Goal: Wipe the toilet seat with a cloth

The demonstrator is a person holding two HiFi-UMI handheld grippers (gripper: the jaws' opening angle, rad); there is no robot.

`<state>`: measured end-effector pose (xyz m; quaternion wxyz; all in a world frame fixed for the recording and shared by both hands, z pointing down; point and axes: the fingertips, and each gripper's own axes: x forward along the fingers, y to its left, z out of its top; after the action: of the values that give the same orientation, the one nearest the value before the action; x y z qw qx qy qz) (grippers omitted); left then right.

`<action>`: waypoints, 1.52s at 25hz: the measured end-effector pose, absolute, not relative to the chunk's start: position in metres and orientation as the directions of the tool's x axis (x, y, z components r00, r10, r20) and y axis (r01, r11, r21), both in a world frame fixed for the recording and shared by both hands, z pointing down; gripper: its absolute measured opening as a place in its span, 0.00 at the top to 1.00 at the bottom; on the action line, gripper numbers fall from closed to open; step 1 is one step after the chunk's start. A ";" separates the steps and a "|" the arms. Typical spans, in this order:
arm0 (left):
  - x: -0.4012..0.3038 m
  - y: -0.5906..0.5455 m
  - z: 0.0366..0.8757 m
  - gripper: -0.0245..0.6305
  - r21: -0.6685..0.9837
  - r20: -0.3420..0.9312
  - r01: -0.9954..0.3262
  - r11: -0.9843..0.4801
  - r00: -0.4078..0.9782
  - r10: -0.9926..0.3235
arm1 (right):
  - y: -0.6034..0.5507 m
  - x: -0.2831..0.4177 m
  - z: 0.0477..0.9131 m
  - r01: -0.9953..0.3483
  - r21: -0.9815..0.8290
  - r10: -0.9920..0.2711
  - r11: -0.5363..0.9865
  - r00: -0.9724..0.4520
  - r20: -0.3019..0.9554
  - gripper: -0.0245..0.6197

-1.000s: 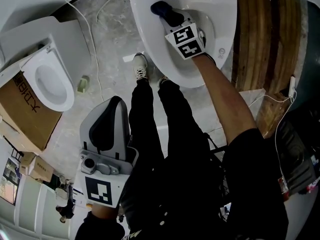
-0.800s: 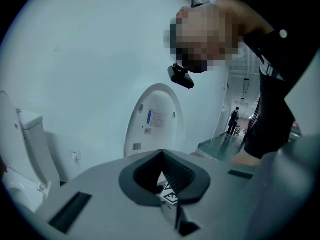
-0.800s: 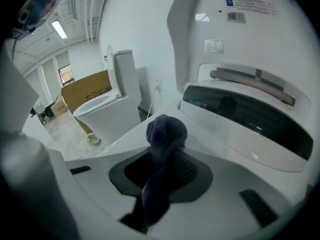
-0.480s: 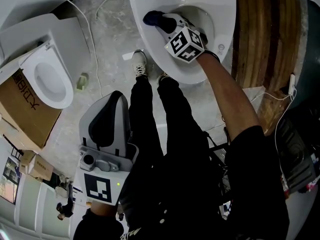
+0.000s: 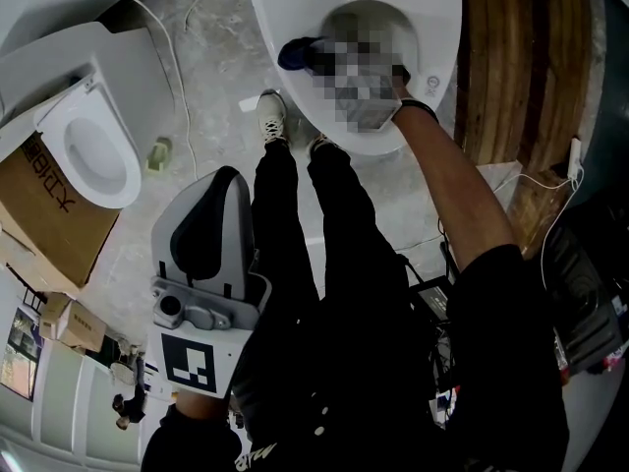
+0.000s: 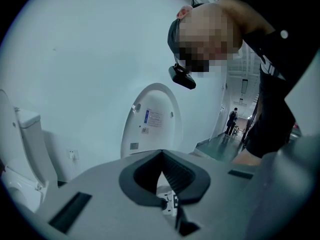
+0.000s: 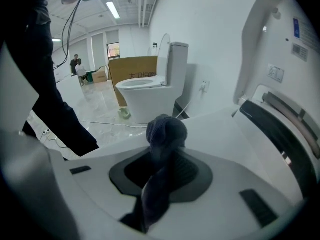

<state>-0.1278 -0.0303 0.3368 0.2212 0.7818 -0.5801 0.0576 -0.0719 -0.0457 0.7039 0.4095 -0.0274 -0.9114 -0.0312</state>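
- Right gripper: jaws clamped on the cloth. A dark blue wad bulges past the tips and a tail hangs back between the jaws.
- In the head view the cloth sits on the left edge of the toilet seat, just beside the bowl opening. A mosaic patch covers the gripper body there, and the person's bare right forearm reaches down to it.
- In the right gripper view the wad is against the white toilet seat. The lid is up, at the right.
- Left gripper: jaws closed tip to tip with nothing between them.
- In the head view the left gripper is held low by the person's left leg, well apart from the toilet being wiped. Its own camera looks up at the raised lid and a pale wall.
- Person stands at the front edge of the seat, one shoe on the grey marble floor just beside the bowl.
- Second toilet is off to the left with its seat down. A cardboard box touches its near side.
- A white cable runs across the floor between the two toilets, with a small green object near it.
- Wooden panel along the right side of the wiped toilet.
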 end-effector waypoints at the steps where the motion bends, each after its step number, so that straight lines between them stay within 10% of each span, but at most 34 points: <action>1: -0.127 -0.030 0.337 0.95 0.280 0.347 -0.932 -0.230 0.322 -0.881 | -0.040 -0.070 0.705 0.097 0.038 0.036 0.995 -0.661 0.749 0.83; 38: -0.096 -0.025 0.342 0.95 0.296 0.346 -0.909 -0.294 0.389 -0.854 | 0.102 0.033 0.709 0.545 0.007 0.318 0.839 -0.499 0.806 0.83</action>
<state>-0.0964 -0.0253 0.3418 0.2263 0.8021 -0.5493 0.0606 0.0329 0.1022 0.7093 0.4325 -0.2519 -0.8557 -0.1313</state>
